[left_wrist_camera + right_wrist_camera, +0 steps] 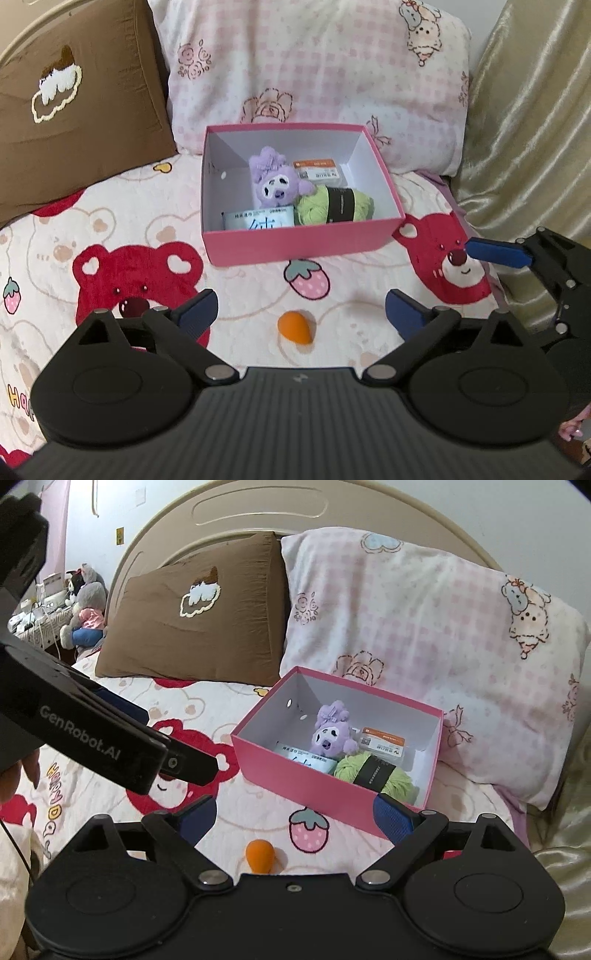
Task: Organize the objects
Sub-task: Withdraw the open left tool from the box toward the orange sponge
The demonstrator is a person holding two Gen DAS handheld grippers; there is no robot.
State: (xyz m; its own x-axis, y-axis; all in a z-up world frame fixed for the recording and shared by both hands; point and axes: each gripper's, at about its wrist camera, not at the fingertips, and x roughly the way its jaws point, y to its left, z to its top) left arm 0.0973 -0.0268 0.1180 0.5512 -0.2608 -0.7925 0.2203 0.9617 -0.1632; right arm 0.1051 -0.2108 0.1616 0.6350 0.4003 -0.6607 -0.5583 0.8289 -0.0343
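Observation:
A pink open box (295, 243) sits on the bear-print bedspread against the pillows. Inside lie a purple plush (271, 181), a green yarn ball (334, 205), a tissue pack (258, 221) and a small orange-and-white packet (319, 170). An orange egg-shaped sponge (295, 328) lies on the spread in front of the box. My left gripper (301, 312) hangs open above the sponge, with nothing between its pads. My right gripper (295, 818) is open too, empty, over the sponge (260, 854) and near the box's front corner (306, 779). Both stand apart from the box.
A brown pillow (74, 110) and a pink checked pillow (314, 66) lean on the headboard (258, 513) behind the box. Gold fabric (535, 129) hangs at the right. Stuffed toys (85, 605) crowd a side table at the far left. The left gripper's body (110, 749) crosses the right wrist view.

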